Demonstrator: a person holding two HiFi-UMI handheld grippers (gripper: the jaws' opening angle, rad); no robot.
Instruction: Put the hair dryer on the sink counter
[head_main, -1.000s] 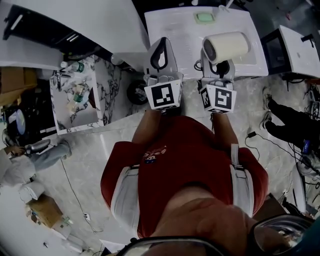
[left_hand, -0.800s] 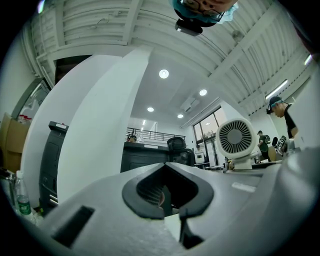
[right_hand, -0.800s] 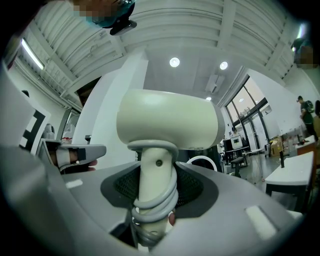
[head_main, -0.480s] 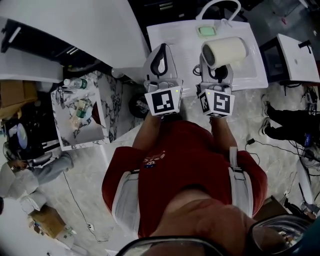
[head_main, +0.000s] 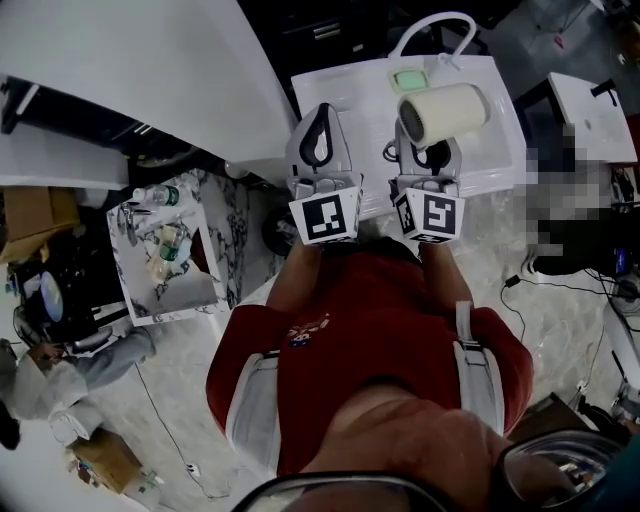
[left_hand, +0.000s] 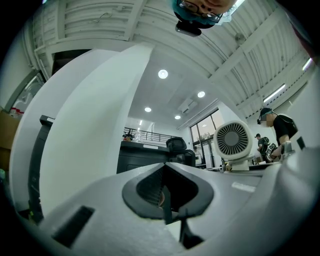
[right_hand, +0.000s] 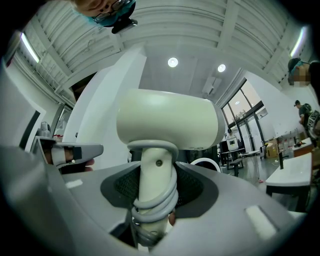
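The dryer (head_main: 443, 110) is cream, with a short round barrel. Only the right gripper view shows the grey cord (right_hand: 156, 205) wound on its handle; only the left gripper view shows its round grille (left_hand: 232, 140). The right gripper (head_main: 431, 150) is clamped on the handle and holds the dryer over the counter (head_main: 345, 90), right of middle. The left gripper (head_main: 320, 120), jaws together and empty, is above the front edge, with bare counter beyond it
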